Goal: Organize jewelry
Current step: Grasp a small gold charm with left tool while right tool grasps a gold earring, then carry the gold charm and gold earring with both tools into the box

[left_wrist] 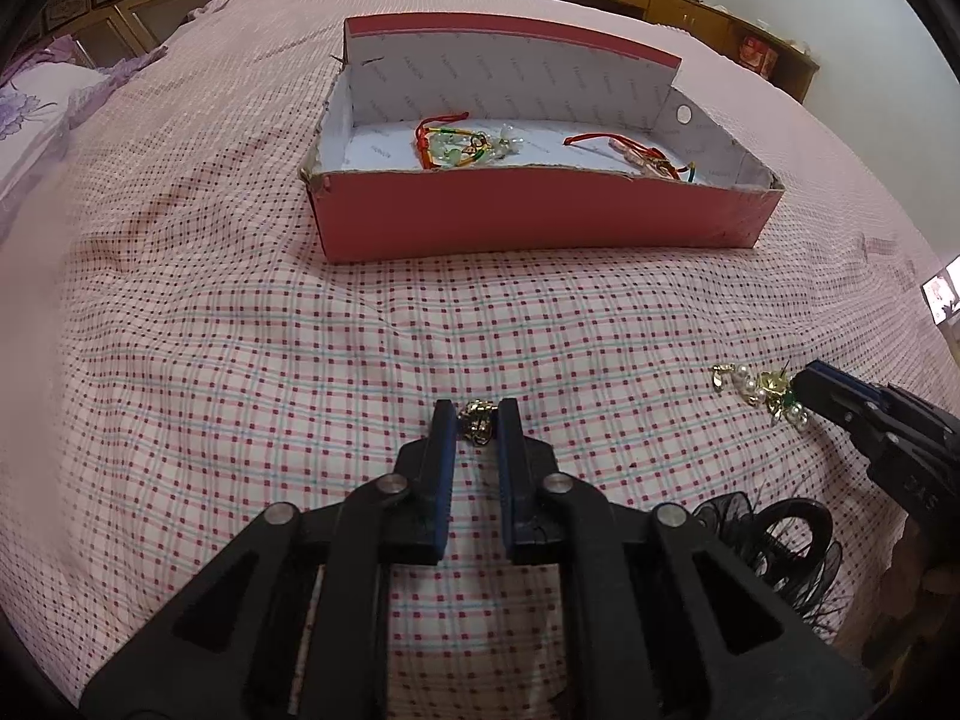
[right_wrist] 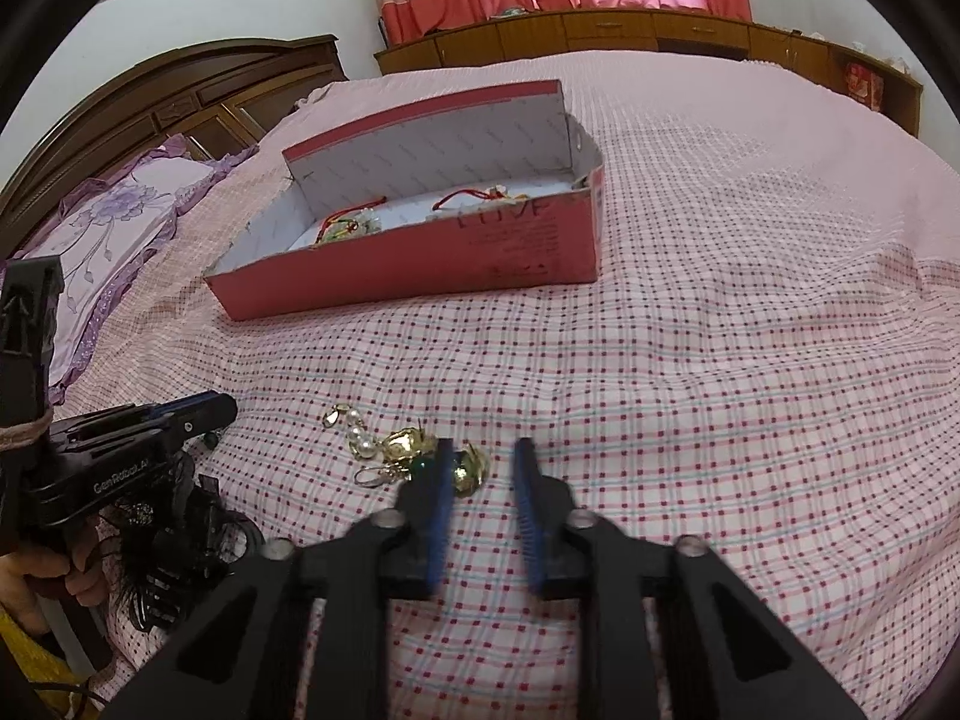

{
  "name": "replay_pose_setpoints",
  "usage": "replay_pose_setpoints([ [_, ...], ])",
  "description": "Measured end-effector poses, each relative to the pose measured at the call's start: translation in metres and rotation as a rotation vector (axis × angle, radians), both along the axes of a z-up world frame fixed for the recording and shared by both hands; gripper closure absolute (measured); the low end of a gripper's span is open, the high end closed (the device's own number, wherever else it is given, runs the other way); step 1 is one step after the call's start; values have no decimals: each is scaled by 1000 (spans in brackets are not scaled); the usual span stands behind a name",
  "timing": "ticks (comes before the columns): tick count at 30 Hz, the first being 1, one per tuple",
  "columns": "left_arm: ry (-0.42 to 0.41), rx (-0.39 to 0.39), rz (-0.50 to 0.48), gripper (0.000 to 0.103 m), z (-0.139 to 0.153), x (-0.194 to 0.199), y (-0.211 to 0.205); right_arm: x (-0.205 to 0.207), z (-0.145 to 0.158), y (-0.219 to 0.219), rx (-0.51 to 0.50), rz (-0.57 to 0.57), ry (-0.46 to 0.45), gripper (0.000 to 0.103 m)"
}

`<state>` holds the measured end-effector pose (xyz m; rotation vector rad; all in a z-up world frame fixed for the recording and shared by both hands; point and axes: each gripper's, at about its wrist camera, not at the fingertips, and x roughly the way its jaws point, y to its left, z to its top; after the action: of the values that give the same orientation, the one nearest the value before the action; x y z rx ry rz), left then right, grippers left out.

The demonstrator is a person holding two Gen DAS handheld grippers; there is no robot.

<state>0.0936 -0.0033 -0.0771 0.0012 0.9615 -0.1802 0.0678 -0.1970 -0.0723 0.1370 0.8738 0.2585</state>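
Observation:
My left gripper (left_wrist: 475, 423) is shut on a small gold jewelry piece (left_wrist: 477, 425), held low over the checked bedspread. A red open box (left_wrist: 540, 216) lies ahead with red-cord bracelets (left_wrist: 462, 144) inside; it also shows in the right wrist view (right_wrist: 420, 264). A gold and pearl earring cluster (left_wrist: 759, 390) lies on the bed to the right. In the right wrist view my right gripper (right_wrist: 485, 456) is open, with part of that earring cluster (right_wrist: 408, 450) at and between its fingertips, resting on the bed. The left gripper (right_wrist: 198, 411) shows at the left there.
A black hair claw clip with netting (left_wrist: 774, 540) lies on the bed at lower right, also in the right wrist view (right_wrist: 180, 558). A purple pillow (right_wrist: 114, 234) and wooden headboard (right_wrist: 180, 96) are at the left. Wooden cabinets (right_wrist: 600, 30) stand beyond the bed.

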Motion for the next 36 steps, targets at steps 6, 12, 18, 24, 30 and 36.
replay_pose_setpoints([
  [6, -7, -6, 2, 98, 3, -3, 1, -5, 2, 3, 25, 30, -20, 94],
  [12, -36, -35, 8, 98, 17, -12, 5, -19, 20, -5, 39, 19, -80, 94],
  [18, -77, -78, 5, 99, 38, -22, 7, -30, 42, -10, 45, 13, -139, 94],
  [24, -126, -104, -6, 99, 60, -30, 6, -36, 62, -10, 53, 13, -195, 94],
  [30, -173, -123, -20, 98, 79, -33, 1, -37, 80, -8, 69, 18, -241, 94],
  [36, -217, -128, -26, 98, 94, -28, -4, -29, 92, -5, 87, 23, -275, 94],
])
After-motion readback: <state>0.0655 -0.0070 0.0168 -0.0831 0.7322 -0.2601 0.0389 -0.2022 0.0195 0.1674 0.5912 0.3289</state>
